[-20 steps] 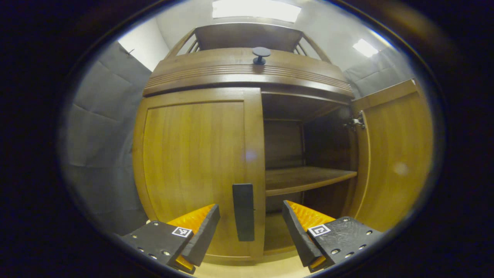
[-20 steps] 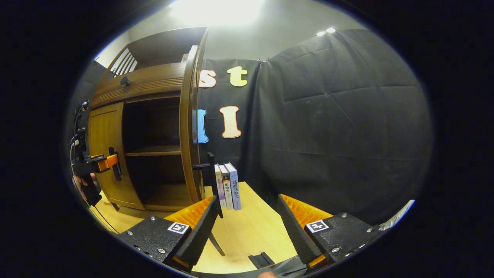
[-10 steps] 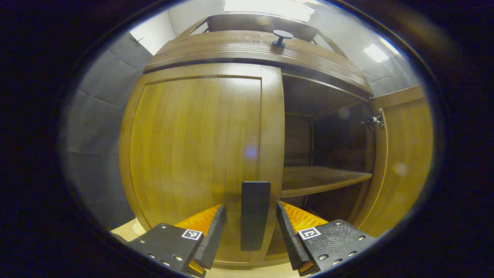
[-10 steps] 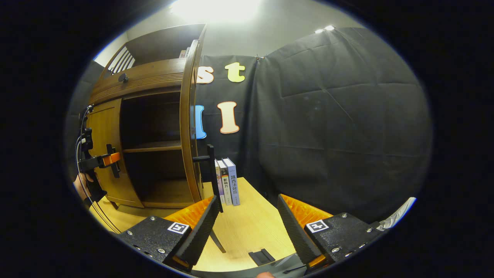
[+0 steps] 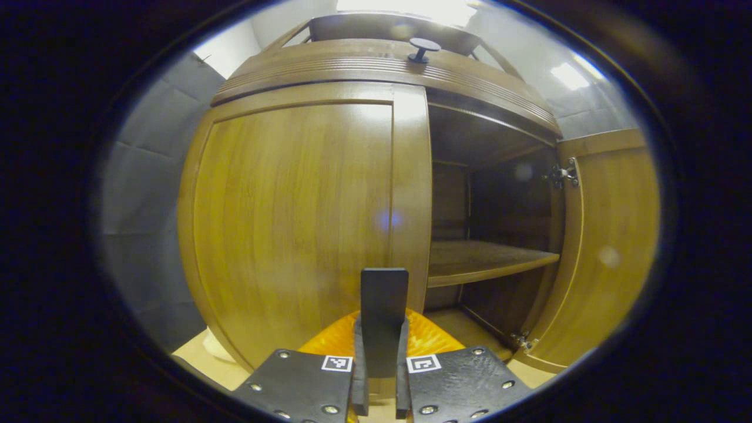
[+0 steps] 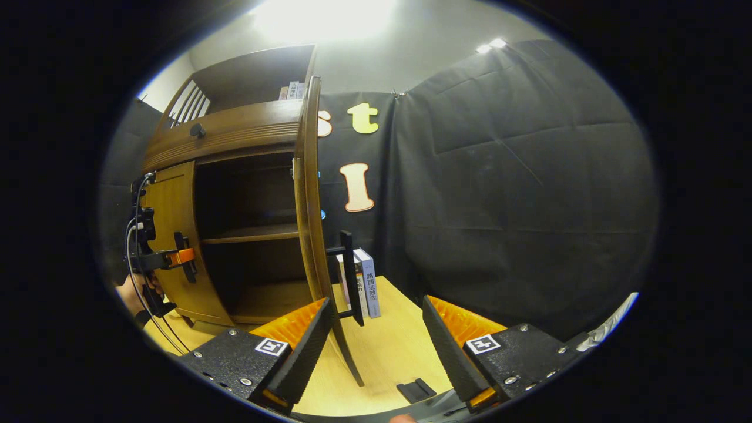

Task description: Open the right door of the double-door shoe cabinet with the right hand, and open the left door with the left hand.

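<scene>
Shoe cabinet (image 5: 329,194) occupies centre frame in the left gripper view: left door (image 5: 294,223) closed, right door (image 5: 605,247) swung open at right. Left hand-held gripper (image 5: 380,364) clamps the left door handle (image 5: 384,311), lower centre.

Right gripper view: cabinet at left on the counter (image 6: 388,358); right hand-held gripper (image 6: 376,346) spread wide, holding nothing, beside the right door handle (image 6: 351,285).

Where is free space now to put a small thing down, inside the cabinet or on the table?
Free: the shelf behind the open right door and the cabinet floor below it; also the table between that door and the black cloth. Crowded: by the books near the right door's handle, and at the left door's handle, clamped by the left gripper.
</scene>
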The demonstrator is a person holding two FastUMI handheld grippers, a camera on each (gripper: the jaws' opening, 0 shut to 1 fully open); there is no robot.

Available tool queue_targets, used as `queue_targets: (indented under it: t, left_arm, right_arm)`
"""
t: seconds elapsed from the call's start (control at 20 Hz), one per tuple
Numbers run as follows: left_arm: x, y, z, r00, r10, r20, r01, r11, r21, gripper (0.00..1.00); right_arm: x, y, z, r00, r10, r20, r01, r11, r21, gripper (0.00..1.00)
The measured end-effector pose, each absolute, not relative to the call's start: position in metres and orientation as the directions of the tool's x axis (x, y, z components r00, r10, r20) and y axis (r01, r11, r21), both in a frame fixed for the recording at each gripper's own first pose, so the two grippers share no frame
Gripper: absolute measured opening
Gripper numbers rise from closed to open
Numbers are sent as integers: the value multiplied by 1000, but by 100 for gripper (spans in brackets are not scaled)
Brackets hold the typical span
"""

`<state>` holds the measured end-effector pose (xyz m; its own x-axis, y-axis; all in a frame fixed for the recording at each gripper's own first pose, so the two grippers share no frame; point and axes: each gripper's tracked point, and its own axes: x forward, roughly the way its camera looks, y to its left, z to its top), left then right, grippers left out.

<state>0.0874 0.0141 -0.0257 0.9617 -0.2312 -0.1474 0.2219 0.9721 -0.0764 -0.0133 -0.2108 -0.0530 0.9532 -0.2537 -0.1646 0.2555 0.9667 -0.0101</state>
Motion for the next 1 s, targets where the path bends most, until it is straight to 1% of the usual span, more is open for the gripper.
queue_targets:
  t: [0.05, 0.1, 0.15, 0.3, 0.4, 0.45, 0.5, 0.75, 0.8, 1.0]
  left_arm:
    - [83, 15, -23, 961, -235, -147, 225, 971, -83, 14]
    - [79, 15, -22, 959, -240, -148, 230, 970, -85, 23]
    - [72, 18, -21, 958, -244, -148, 233, 969, -84, 23]
    - [64, 21, -13, 955, -255, -149, 244, 966, -88, 18]
    - [63, 23, -6, 954, -260, -149, 249, 964, -92, 18]
    - [62, 26, -2, 953, -263, -148, 252, 964, -91, 14]
    - [62, 27, 2, 953, -265, -148, 254, 963, -90, 14]
    - [62, 26, 5, 951, -275, -142, 264, 960, -95, 14]
    - [62, 26, 5, 951, -276, -141, 264, 960, -94, 14]
    - [63, 26, 4, 952, -273, -137, 262, 961, -91, 19]
  right_arm:
    - [-15, -208, -52, 954, -250, -165, 251, 968, -12, 94]
    - [-16, -206, -53, 955, -247, -165, 248, 969, -14, 94]
    - [-17, -202, -53, 956, -242, -165, 243, 970, -15, 94]
    - [-16, -191, -52, 962, -224, -160, 225, 974, -9, 94]
    - [-16, -185, -50, 965, -209, -156, 211, 977, -4, 94]
    - [-22, -179, -48, 968, -200, -155, 202, 979, 1, 94]
    - [-22, -175, -48, 969, -193, -152, 195, 981, 5, 93]
    - [-25, -151, -43, 979, -149, -139, 149, 989, -11, 94]
    - [-17, -146, -44, 980, -139, -141, 139, 990, -9, 94]
    - [-16, -121, -45, 985, -95, -144, 95, 995, -8, 94]
